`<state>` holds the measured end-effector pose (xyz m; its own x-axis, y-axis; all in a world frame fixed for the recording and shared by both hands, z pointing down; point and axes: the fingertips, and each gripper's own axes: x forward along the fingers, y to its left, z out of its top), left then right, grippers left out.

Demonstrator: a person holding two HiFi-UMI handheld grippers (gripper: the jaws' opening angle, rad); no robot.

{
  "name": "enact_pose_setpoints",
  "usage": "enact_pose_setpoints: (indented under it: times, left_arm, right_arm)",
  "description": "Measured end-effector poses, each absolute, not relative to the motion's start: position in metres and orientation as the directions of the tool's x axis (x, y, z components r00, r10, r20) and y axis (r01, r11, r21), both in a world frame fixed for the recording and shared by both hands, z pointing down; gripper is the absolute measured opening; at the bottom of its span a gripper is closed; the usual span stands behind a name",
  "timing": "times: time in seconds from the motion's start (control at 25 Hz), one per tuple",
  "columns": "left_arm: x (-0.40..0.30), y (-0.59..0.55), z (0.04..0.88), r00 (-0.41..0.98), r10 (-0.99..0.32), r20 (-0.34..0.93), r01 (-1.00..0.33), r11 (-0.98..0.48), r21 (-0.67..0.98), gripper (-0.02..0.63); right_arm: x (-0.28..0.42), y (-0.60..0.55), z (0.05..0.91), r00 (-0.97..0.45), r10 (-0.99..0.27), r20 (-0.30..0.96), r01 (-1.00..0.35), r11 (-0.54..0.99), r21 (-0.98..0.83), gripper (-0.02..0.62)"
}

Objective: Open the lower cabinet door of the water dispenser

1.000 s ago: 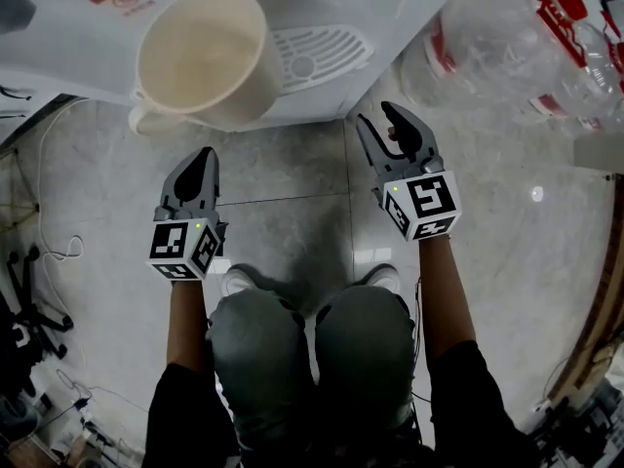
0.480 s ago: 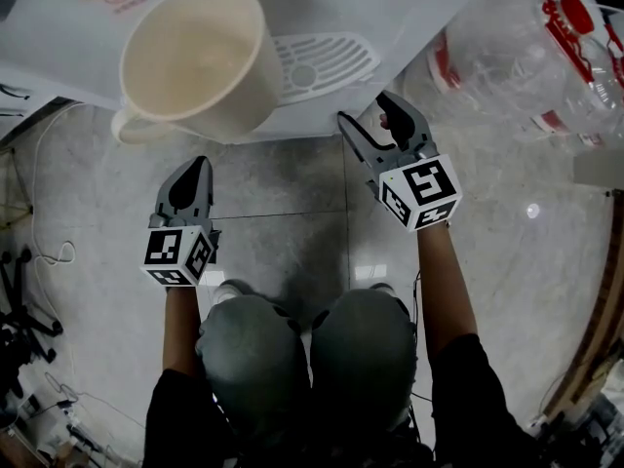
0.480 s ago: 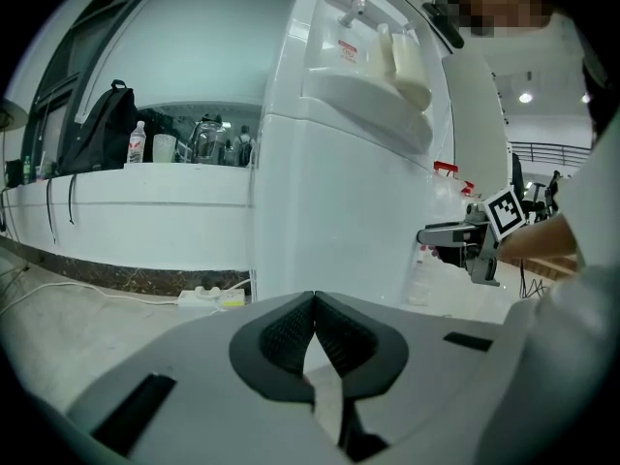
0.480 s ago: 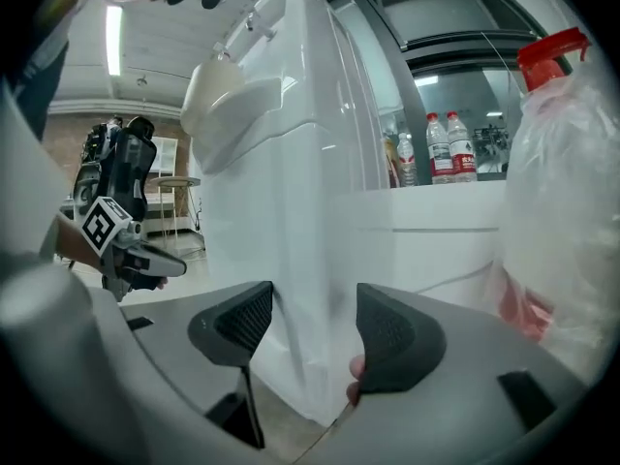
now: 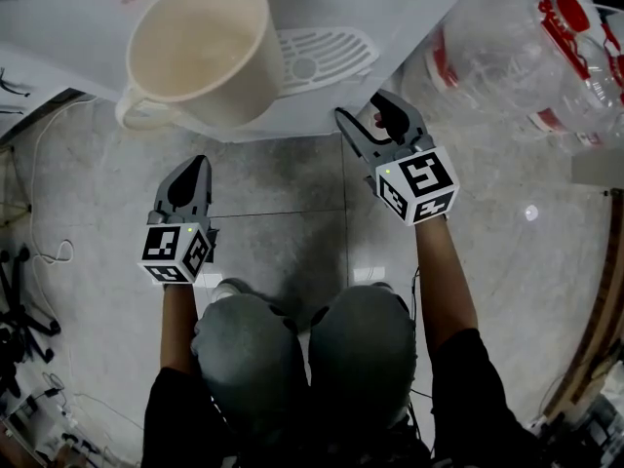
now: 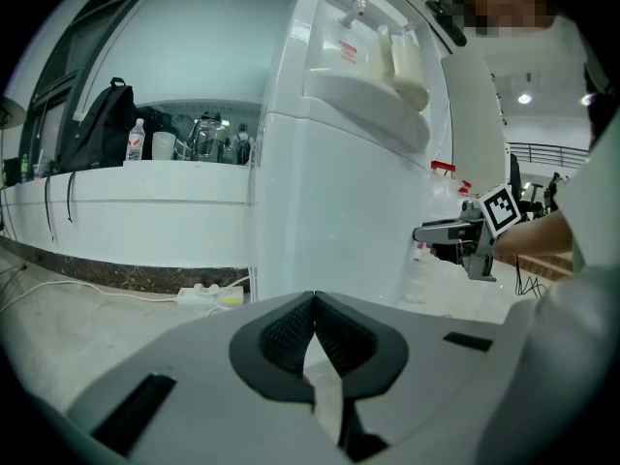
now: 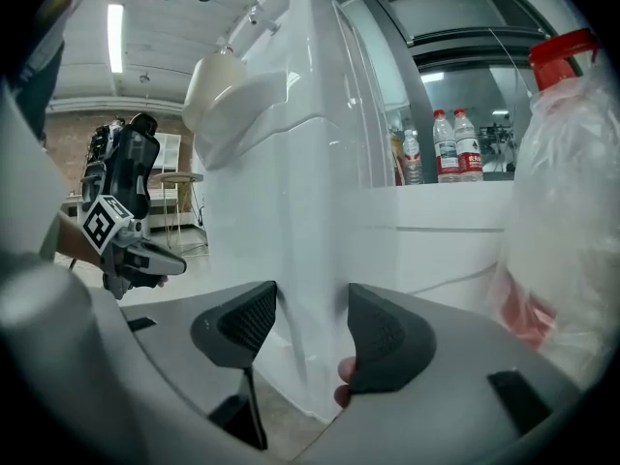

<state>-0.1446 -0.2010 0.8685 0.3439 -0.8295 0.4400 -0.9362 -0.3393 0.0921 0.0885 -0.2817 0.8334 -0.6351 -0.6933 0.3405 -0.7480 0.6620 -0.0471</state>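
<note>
Right claw [image 5: 361, 107] is up at the front corner of the tall white plastic water dispenser [image 5: 409, 3]. Its jaws are spread wide, they've just been opening, with the edge of the white lower cabinet door [image 6: 334, 211] sitting between the pads, not pinched. The door's below the ledge with the cream plastic mug [image 5: 195, 52]. Left claw [image 5: 195, 171] is closed on nothing, over the grey tiled floor [image 5: 283, 174].

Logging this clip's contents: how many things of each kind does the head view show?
White water dispenser: 1
Cream plastic mug: 1
Clear plastic water jug with red cap: 1
Grey tongs: 2, left tongs and right tongs
Total: 5
</note>
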Motion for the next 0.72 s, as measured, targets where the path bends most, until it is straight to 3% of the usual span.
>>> enact_pose_setpoints:
  times: [0.72]
  left_arm:
    - [-0.133, -0.202, 0.876, 0.39, -0.804, 0.448, -0.917, -0.384, 0.109, 0.011]
  right_arm:
    - [0.09, -0.278, 0.833, -0.587, -0.726, 0.359, -0.783, 0.621, -0.025, 0.213]
